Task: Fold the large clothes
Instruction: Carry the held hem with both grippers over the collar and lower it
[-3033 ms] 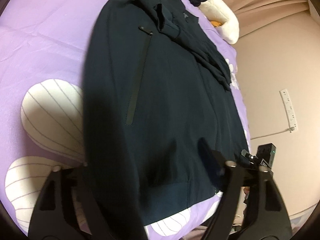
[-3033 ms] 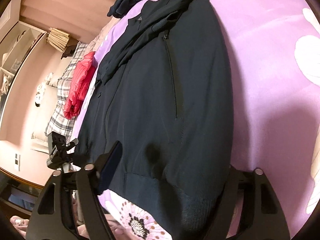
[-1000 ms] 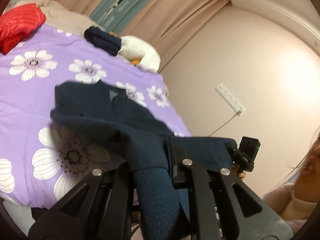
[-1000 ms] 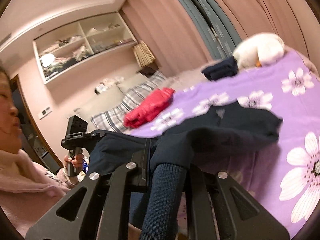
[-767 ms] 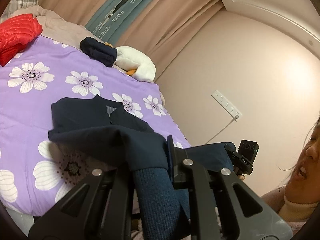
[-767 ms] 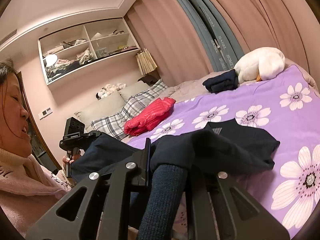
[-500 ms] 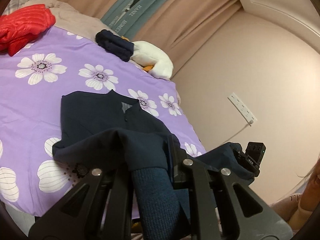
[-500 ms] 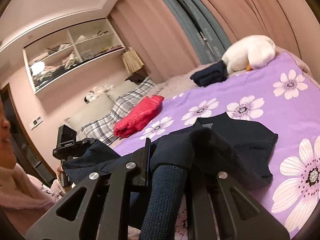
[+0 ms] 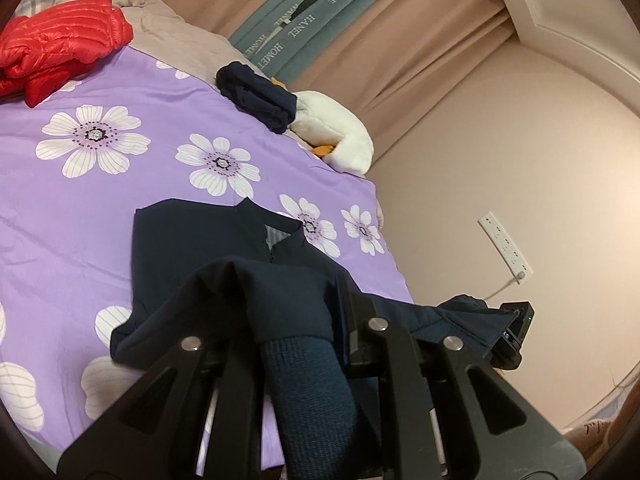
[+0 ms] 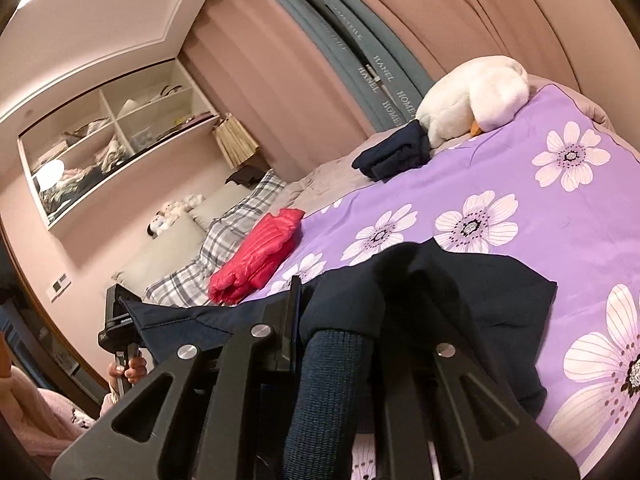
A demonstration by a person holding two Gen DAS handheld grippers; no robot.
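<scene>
A dark navy jacket [image 9: 188, 248] lies on a purple flowered bedspread [image 9: 80, 200], collar end flat on the bed and its ribbed hem lifted toward me. My left gripper [image 9: 296, 320] is shut on the ribbed hem [image 9: 308, 384]. My right gripper [image 10: 340, 320] is shut on the hem's other corner [image 10: 324, 380]. The jacket [image 10: 492, 300] hangs doubled between both grippers over the bed's near edge. The right gripper also shows in the left wrist view [image 9: 512, 332], and the left gripper in the right wrist view [image 10: 120, 320].
A red puffer jacket [image 9: 60, 48] [image 10: 260, 252], a folded navy garment [image 9: 256, 96] [image 10: 396, 156] and a white plush duck [image 9: 340, 136] [image 10: 472, 96] lie at the bed's far end. Plaid pillows [image 10: 224, 240], curtains and wall shelves stand behind. A wall socket [image 9: 506, 248] is at right.
Both grippers closed on the jacket's hem and lifted it off the bed. In the last second both grippers have carried the hem toward the collar, so the jacket is doubling over.
</scene>
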